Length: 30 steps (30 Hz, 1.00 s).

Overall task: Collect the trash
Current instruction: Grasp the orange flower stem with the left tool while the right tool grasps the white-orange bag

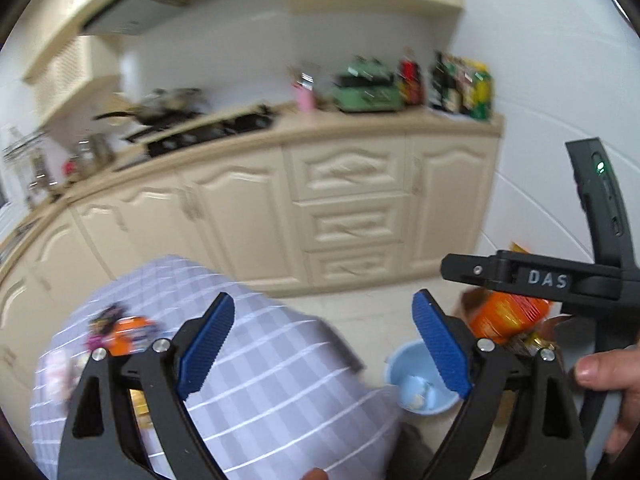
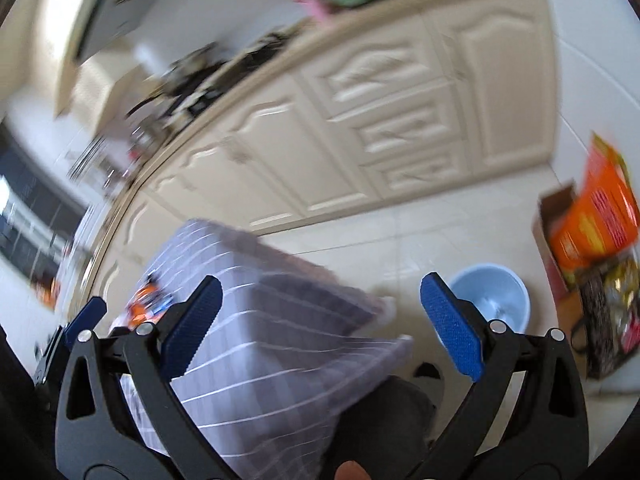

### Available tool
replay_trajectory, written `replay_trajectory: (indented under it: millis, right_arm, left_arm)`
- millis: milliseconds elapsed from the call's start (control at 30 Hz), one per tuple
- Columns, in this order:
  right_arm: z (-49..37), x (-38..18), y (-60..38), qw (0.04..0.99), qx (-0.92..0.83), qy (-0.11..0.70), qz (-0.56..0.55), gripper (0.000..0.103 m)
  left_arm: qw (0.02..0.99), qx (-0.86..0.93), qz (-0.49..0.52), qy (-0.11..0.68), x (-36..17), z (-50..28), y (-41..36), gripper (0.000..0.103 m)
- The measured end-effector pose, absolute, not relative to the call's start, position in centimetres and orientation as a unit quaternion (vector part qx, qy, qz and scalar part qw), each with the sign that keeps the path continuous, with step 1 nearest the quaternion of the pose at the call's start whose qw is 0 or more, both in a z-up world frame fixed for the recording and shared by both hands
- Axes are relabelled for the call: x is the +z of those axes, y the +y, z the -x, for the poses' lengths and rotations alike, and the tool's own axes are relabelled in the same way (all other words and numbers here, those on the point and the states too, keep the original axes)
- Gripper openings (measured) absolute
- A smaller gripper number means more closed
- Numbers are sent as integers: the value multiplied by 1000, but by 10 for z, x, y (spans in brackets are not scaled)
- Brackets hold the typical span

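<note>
While both views blur: kitchen floor scene, trash partly collected.
Left tool: released, nothing between its ribbed blue pads.
Right tool: released too, nothing held.
Bin: round pale-blue plastic bin on tiled floor, crumpled white trash already inside.
Left to do: orange and dark wrappers lie on the checked lilac cloth; judged unfinished.
Box: glossy orange carton, near the bin.

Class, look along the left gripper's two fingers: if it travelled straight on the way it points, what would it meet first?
Probably the checked tablecloth, which fills most of the gap between the open left gripper fingers; depth is unclear, so it might pass over onto the floor beyond.
</note>
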State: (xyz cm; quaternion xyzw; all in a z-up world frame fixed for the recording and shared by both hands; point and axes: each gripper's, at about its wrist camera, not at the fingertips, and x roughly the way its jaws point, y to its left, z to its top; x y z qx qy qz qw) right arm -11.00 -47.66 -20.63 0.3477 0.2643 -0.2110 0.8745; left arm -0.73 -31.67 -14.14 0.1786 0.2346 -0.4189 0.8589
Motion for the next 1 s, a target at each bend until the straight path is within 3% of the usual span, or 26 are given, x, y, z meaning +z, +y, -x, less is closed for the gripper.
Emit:
replay_trajectory:
  millis: [200, 533, 833, 900, 967, 1000]
  right_arm:
    - [59, -181, -407, 897, -157, 294, -291, 97]
    - [-17, -184, -292, 913, -70, 348, -201, 97]
    - [-60, -203, -237, 907, -36, 391, -153, 97]
    - [-67, -207, -232, 904, -32, 399, -146, 92]
    - [-73, -209, -227, 902, -29, 406, -143, 86]
    - [-77, -211, -224, 902, -27, 409, -138, 83]
  left_arm:
    - [894, -360, -117, 240, -126, -32, -225, 89]
    - [932, -218, -91, 275, -153, -91, -86, 89]
    - [918, -158, -77, 356, -212, -151, -36, 88]
    - [909, -166, -80, 373, -222, -163, -39, 88]
    - [903, -172, -85, 384, -231, -171, -43, 84]
    - [897, -178, -87, 395, -237, -177, -48, 73]
